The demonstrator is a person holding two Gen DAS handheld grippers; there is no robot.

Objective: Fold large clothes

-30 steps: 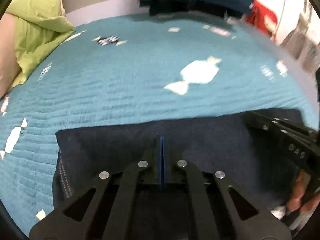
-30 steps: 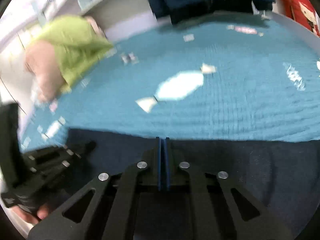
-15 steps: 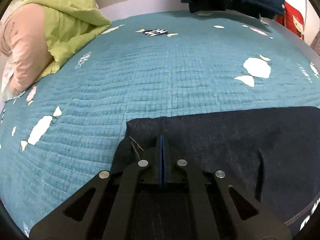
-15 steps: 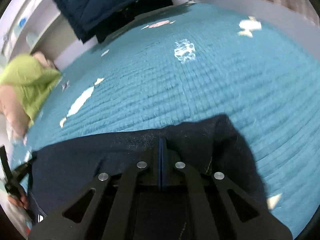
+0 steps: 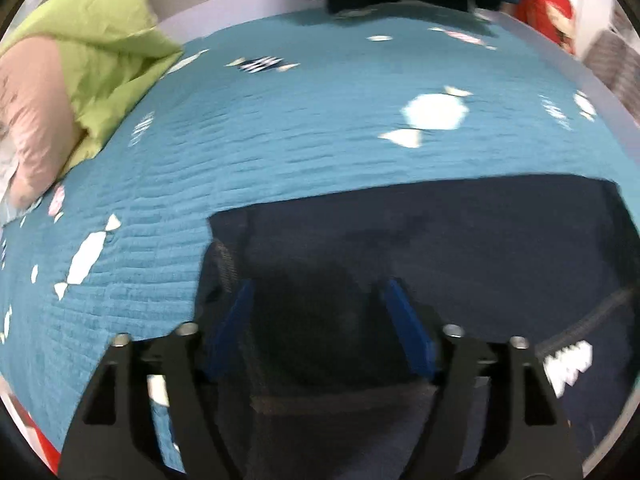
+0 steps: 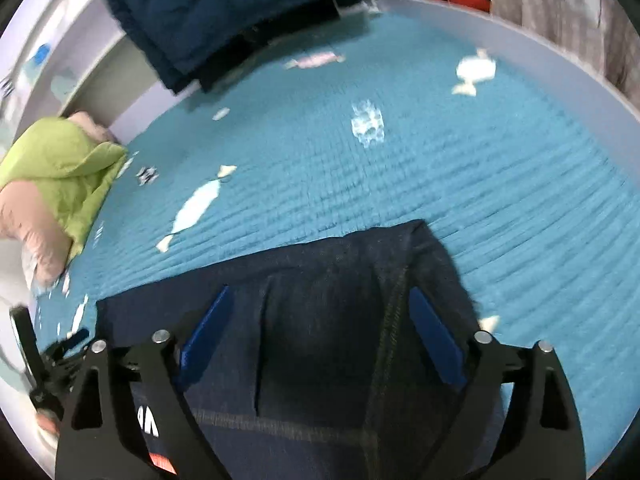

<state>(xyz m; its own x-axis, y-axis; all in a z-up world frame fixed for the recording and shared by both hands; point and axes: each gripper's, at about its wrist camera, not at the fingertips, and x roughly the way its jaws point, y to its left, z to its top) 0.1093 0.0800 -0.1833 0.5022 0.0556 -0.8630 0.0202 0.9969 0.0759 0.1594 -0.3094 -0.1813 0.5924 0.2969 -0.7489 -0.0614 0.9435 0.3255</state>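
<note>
With both the left gripper (image 5: 318, 304) and right gripper (image 6: 320, 320) spread wide and holding nothing, the dark denim garment (image 6: 332, 280) lies flat on the teal quilt (image 5: 280, 152), seemingly one fold laid (seam showing); further folds likely remain.

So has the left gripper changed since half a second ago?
Yes. The left gripper was shut on the dark denim garment; now its blue pads stand apart, with the garment lying on the teal quilt.
</note>
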